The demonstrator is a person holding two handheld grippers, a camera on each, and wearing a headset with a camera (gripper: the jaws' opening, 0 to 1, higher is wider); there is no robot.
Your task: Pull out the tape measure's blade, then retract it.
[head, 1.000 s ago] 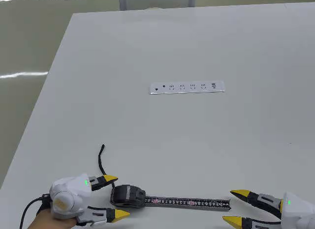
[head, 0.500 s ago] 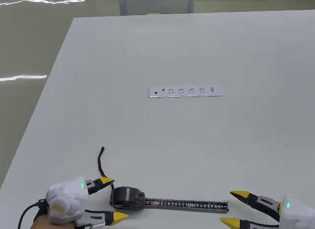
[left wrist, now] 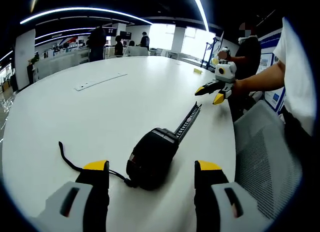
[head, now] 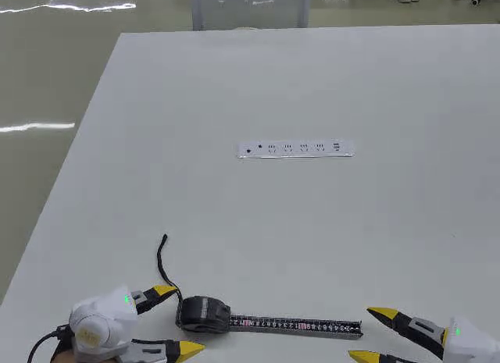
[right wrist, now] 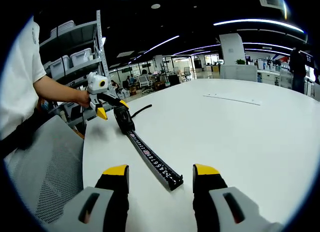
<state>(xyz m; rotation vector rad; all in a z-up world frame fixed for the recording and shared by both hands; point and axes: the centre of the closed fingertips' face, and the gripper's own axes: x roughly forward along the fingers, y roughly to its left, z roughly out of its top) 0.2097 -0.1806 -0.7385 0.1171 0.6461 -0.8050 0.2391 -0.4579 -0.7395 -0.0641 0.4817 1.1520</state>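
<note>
Black case (left wrist: 152, 157) sits between the L gripper's (head: 178, 318) jaws, which stand wide w/ no contact I can make out. Blade (head: 297, 325) lies flat on the table (head: 273, 222), its tip just ahead of the R gripper's (head: 371, 332) jaws, also wide and holding nothing. Pull-out looks done, so retract is prob. the step in hand: next move likely calls for L to close on the case while R guides the tip back in.
</note>
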